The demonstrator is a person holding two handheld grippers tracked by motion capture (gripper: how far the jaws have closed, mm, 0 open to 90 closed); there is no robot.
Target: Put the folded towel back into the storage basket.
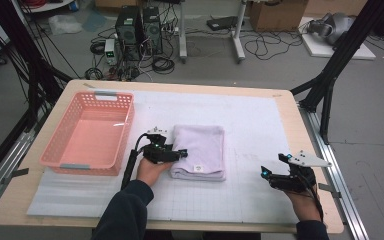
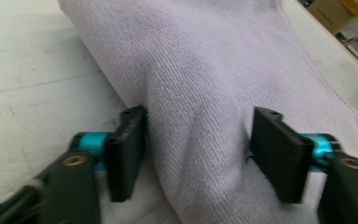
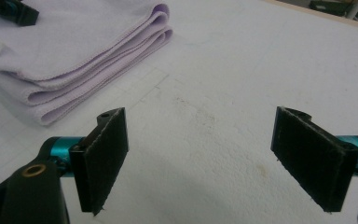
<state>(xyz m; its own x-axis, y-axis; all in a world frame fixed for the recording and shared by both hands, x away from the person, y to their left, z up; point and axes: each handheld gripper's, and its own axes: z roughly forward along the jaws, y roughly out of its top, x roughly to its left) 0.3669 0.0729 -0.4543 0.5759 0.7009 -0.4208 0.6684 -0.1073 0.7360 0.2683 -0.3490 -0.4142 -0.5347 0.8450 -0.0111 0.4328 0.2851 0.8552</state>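
The folded lavender towel (image 1: pixel 199 151) lies mid-table, nearer the front edge, beside the pink basket (image 1: pixel 91 132). It looks soft, light and floppy; best pinched at its thick folded edge. The left tongs (image 2: pixel 196 154) straddle that fold, spread, not pressing. The right tongs (image 3: pixel 205 158) gape empty.

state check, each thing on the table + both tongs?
towel: folded flat on the mat, label up, left edge bunched between the left tongs
basket: upright, empty, left of the towel
left tongs: jaws around the towel's edge fold, left pad touching, right pad just off it
right tongs: open wide, nothing between, over bare mat right of the towel
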